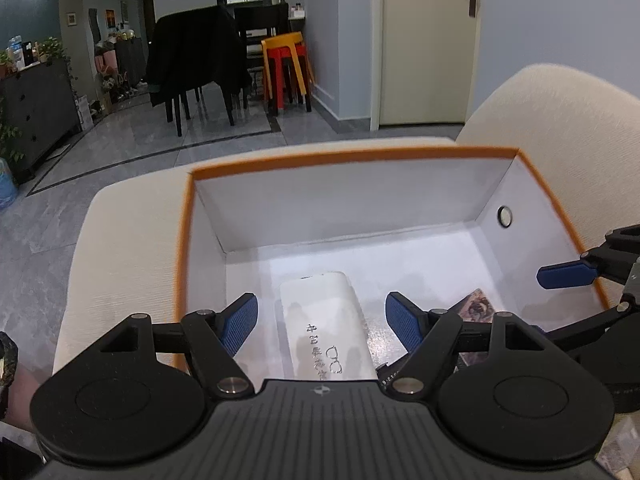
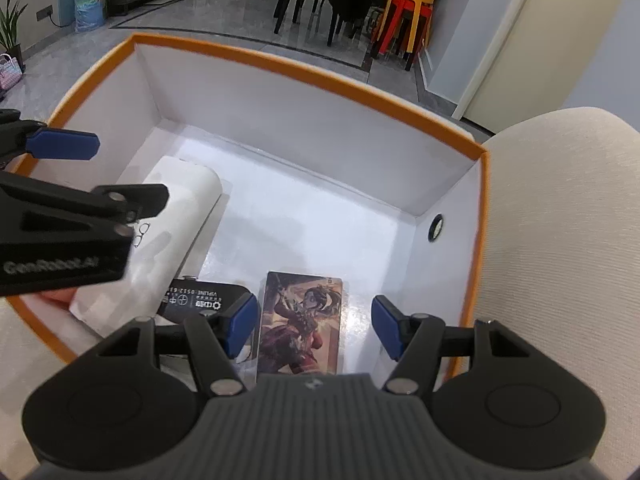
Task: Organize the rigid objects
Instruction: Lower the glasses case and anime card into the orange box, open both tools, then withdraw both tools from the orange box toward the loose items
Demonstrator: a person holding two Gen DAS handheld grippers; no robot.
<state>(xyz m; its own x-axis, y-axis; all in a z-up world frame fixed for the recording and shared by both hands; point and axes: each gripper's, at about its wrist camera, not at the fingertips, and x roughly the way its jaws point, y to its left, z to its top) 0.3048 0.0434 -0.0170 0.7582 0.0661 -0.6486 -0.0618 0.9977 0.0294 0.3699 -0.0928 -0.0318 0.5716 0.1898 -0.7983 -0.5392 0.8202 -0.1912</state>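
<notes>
an orange-rimmed white box (image 2: 304, 76) is set on a cream sofa (image 2: 560, 216). a white glasses case (image 1: 324, 320), an illustrated card box (image 2: 302, 320) and a black case (image 2: 200, 300) are laid inside. left gripper (image 1: 322, 326) and right gripper (image 2: 312, 326) are held open, empty.

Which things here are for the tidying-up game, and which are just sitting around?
For tidying: orange-rimmed box, white glasses case, picture card, black case.

Just around: cream sofa, stacked stools, water jug, dark chairs.
</notes>
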